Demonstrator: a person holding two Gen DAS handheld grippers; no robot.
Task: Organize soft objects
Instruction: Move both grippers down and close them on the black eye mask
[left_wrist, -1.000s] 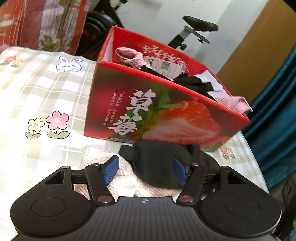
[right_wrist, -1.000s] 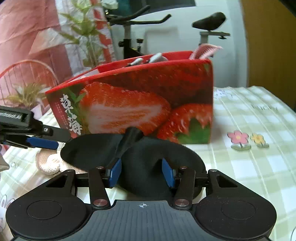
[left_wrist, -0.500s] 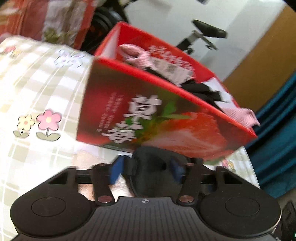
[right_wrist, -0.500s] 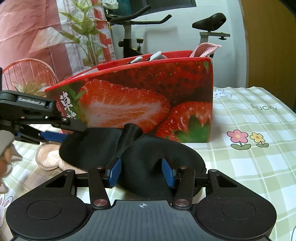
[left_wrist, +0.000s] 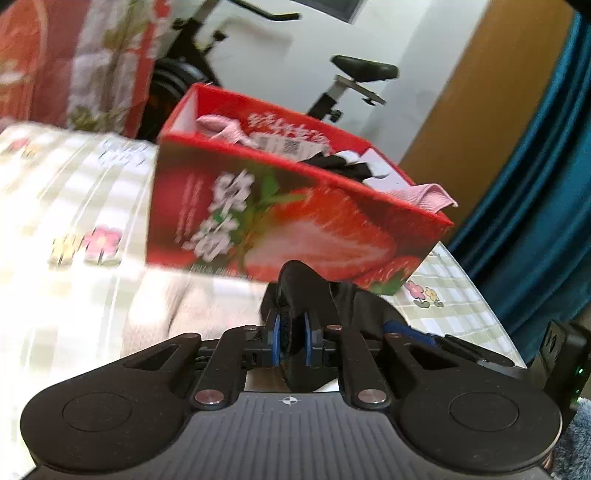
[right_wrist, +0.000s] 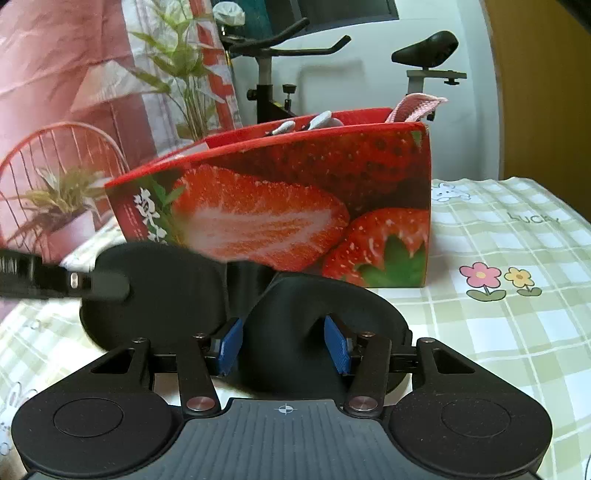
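Checked tablecloth (right_wrist: 517, 332) w/ flowers; exercise bike (right_wrist: 266, 74) & curtain (left_wrist: 535, 184) behind.

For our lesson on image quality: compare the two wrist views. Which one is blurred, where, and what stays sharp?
Left wrist view: smeared on the strawberry box and the checked tablecloth, while the left gripper stays crisp. Right wrist view: box, cloth and right gripper sharp; only the other gripper entering at the left edge is blurred. Both bend straight edges.

Left wrist view motion-blurred, tablecloth (left_wrist: 74, 221) washed out by daylight; right wrist view sharp, fisheye-bent edges.
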